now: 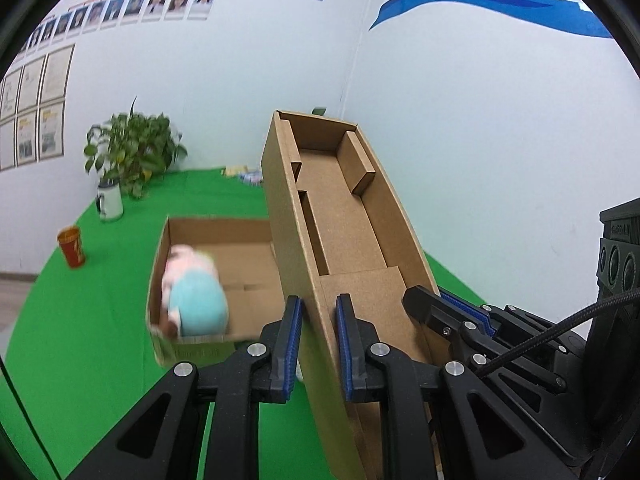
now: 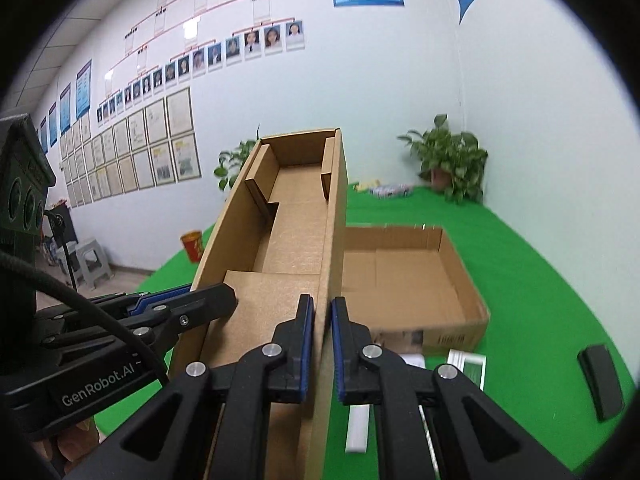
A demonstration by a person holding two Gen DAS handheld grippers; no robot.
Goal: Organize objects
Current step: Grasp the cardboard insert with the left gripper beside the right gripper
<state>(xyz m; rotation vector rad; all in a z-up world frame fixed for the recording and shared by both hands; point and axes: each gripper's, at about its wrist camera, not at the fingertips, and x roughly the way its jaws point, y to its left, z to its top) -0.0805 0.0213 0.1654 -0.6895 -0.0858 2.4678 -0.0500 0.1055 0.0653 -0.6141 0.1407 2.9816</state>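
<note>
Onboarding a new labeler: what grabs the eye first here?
The long cardboard lid, held up centre frame, with the left gripper and right gripper each clamped on a side wall. Next, the plush toy lying in the open box on the green mat.

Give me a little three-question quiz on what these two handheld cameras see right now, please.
1. True or false: both grippers hold the same cardboard lid.
2. Which wall does the left gripper clamp: A) the lid's left wall, B) the lid's right wall?
3. What lies in the open box on the green mat?

Key:
1. True: the right gripper has its jaws on the lid's opposite wall.
2. A.
3. A plush toy, pink and light blue, blurred in the left view; the lid hides it in the right view.
</note>
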